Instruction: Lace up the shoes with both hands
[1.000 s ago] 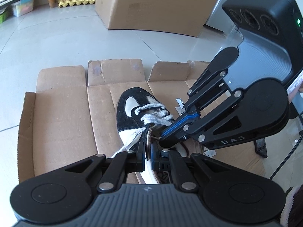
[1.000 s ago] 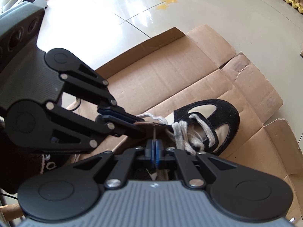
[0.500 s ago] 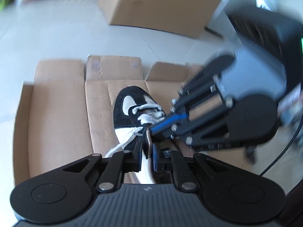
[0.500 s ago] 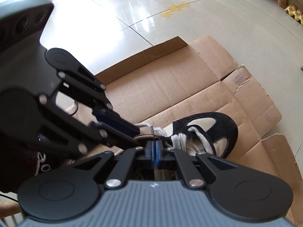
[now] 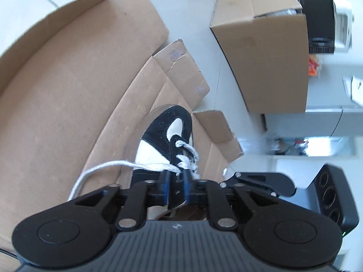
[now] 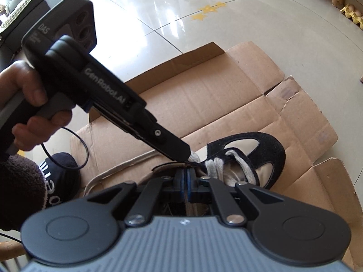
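Note:
A black-and-cream suede shoe (image 5: 158, 140) (image 6: 267, 149) lies on flattened cardboard (image 5: 68, 90) (image 6: 204, 95). Its white lace is crossed through the front eyelets, and one loose end (image 5: 109, 165) trails off to the left. My left gripper (image 5: 177, 188) (image 6: 185, 156) is rolled onto its side and is closing at the shoe's opening, with the black eyelet flap filling the gap between its pads. My right gripper (image 6: 186, 181) stands just behind it, shut on a thin lace strand. A hand (image 6: 34, 104) holds the left gripper's handle.
A closed cardboard box (image 5: 267, 56) stands on the tiled floor beyond the shoe, with a white appliance (image 5: 340, 18) behind it. A dark cap with lettering (image 6: 61, 181) and a black cable (image 6: 74, 145) lie beside the cardboard. An egg tray (image 6: 354, 15) is far right.
My left gripper has rolled far over and dropped closer to the shoe, and its pads now sit around the black flap. The right gripper has stayed where it was, still shut.

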Demonstrator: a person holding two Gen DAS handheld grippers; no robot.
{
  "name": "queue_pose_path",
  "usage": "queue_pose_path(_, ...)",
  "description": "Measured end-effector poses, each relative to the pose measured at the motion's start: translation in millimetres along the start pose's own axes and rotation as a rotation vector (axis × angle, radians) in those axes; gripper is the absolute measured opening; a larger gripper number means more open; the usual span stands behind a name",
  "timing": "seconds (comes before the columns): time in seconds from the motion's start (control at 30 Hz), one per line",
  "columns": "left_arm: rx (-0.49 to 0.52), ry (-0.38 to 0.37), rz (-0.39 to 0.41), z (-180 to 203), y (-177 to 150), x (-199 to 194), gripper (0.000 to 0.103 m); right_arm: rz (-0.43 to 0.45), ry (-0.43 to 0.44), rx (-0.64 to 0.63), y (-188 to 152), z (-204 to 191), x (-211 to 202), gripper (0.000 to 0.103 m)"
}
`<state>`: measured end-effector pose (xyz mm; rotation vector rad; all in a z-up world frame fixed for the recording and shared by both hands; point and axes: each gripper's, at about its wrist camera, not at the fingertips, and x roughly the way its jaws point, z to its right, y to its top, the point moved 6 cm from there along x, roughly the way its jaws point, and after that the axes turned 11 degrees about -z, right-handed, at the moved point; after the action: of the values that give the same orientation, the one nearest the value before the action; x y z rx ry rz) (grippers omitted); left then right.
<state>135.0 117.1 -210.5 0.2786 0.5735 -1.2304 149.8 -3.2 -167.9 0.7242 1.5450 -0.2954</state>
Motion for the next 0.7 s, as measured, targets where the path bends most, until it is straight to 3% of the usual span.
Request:
queue_pose_path(0.2,0.059,0.039,0.055,5,-3,-5,0.0,0.004,0.006,0.008,0,1,-1,0.009)
queue_pose_path(0.33,0.071,0.046,0.075,4,-4,-8,0.0,0.002,0.011,-0.003,-1,2,-9,0.025)
queue_pose_path(0.53,0.075,0.045,0.082,4,-5,-11,0.0,0.062,0.031,0.033,4,6,-29,0.022)
queue_pose_path(0.7,0.074,0.048,0.085,3,-4,-12,0.0,0.049,0.075,0.027,10,3,-18,0.019)
